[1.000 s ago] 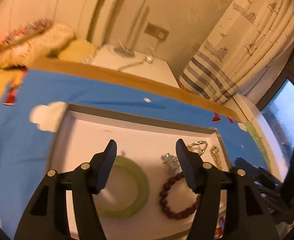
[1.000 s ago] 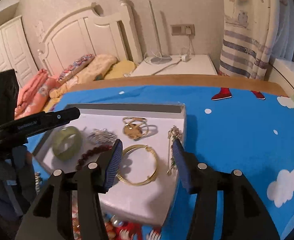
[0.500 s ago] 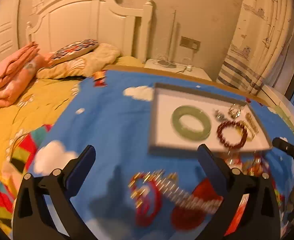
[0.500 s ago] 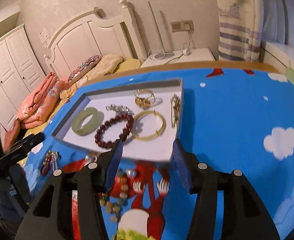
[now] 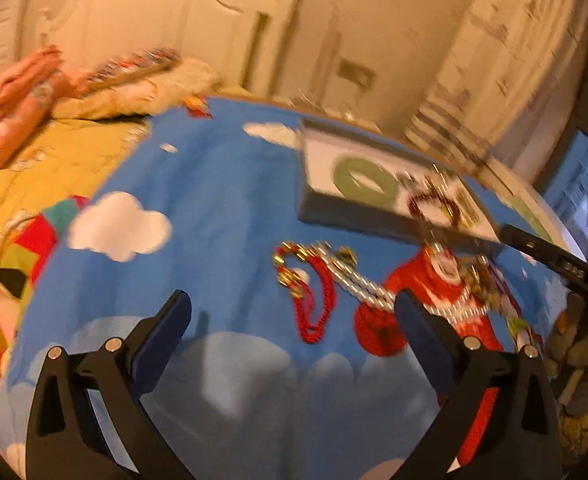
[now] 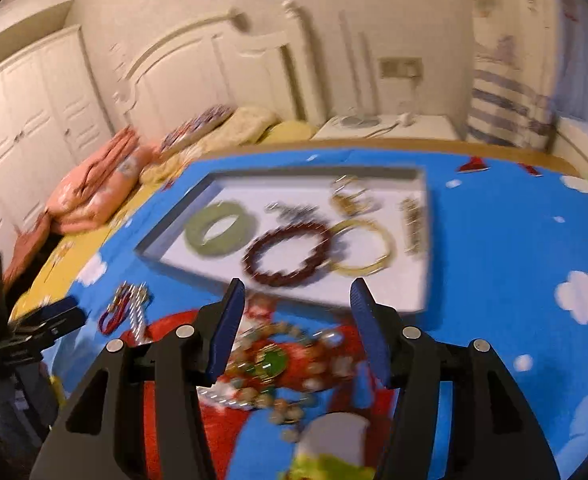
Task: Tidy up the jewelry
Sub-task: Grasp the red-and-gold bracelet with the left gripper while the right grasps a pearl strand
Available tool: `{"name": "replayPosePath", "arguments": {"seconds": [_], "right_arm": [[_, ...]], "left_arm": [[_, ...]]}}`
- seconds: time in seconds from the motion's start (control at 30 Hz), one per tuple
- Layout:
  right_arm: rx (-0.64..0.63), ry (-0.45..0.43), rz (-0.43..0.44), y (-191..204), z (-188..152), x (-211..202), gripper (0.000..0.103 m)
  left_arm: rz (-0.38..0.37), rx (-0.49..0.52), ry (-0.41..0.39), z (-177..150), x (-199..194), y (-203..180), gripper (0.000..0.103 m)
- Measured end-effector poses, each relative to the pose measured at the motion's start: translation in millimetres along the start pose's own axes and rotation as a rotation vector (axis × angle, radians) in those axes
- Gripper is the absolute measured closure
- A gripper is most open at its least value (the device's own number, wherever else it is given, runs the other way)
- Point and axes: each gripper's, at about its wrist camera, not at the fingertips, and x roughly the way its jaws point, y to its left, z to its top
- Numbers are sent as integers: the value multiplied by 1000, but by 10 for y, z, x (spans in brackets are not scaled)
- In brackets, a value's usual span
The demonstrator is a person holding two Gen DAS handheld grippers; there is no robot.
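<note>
Through the left wrist camera, we are holding the left gripper (image 5: pixel 291 322) with its jaws spread as wide as they go and nothing between them, over the blue blanket (image 5: pixel 213 200). They have just been opening. A red bead necklace (image 5: pixel 314 304) and a silver chain (image 5: pixel 358 280) are lying tangled on the blanket just beyond the fingertips. The tray (image 5: pixel 354 216) is sitting further toward the blanket's far right edge, carrying a green bangle (image 5: pixel 364 180); the rest is blurred.

Through the right wrist camera, we are holding the right gripper (image 6: pixel 298 316) about half open, gripping nothing, its jaws having just been opening. Below them a heap of beads with a green pendant (image 6: pixel 271 362) is lying on the blanket, touching the tray's near edge. In the tray are lying the green bangle, a dark red bead bracelet (image 6: pixel 287 256) and a gold bangle (image 6: pixel 364 246).
</note>
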Motion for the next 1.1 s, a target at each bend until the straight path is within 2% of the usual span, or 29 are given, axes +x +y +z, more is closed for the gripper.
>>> {"name": "replayPosePath", "arguments": {"seconds": [0.07, 0.13, 0.33, 0.47, 0.6, 0.7, 0.77, 0.8, 0.9, 0.93, 0.97, 1.1], "right_arm": [[-29, 17, 28, 116, -82, 69, 47], [-85, 18, 16, 236, -116, 76, 47], [-150, 4, 60, 440, -129, 95, 46], [-173, 20, 62, 492, -128, 129, 46], [-165, 27, 64, 480, -128, 140, 46], [-158, 32, 64, 469, -133, 146, 46], [-162, 33, 61, 479, -135, 150, 46], [-165, 32, 59, 477, -134, 149, 46], [-172, 32, 52, 487, -130, 159, 46], [-175, 36, 54, 505, -125, 168, 46], [-173, 39, 68, 535, -116, 176, 46], [-206, 64, 142, 785, -43, 236, 46]], "left_arm": [[-21, 47, 45, 0, 69, -75, 2], [-32, 71, 72, -9, 121, -128, 2], [-46, 44, 95, -7, 197, -95, 3], [-33, 49, 99, 26, 218, -107, 2], [37, 32, 102, 68, 234, -82, 4], [82, 35, 102, 104, 260, -89, 21], [116, 78, 109, 117, 287, -134, 36], [137, 104, 112, 124, 303, -160, 40], [161, 141, 108, 143, 321, -169, 64], [149, 146, 105, 145, 315, -157, 84], [136, 141, 99, 144, 303, -135, 92], [115, 73, 43, 123, 207, -8, 96]]}}
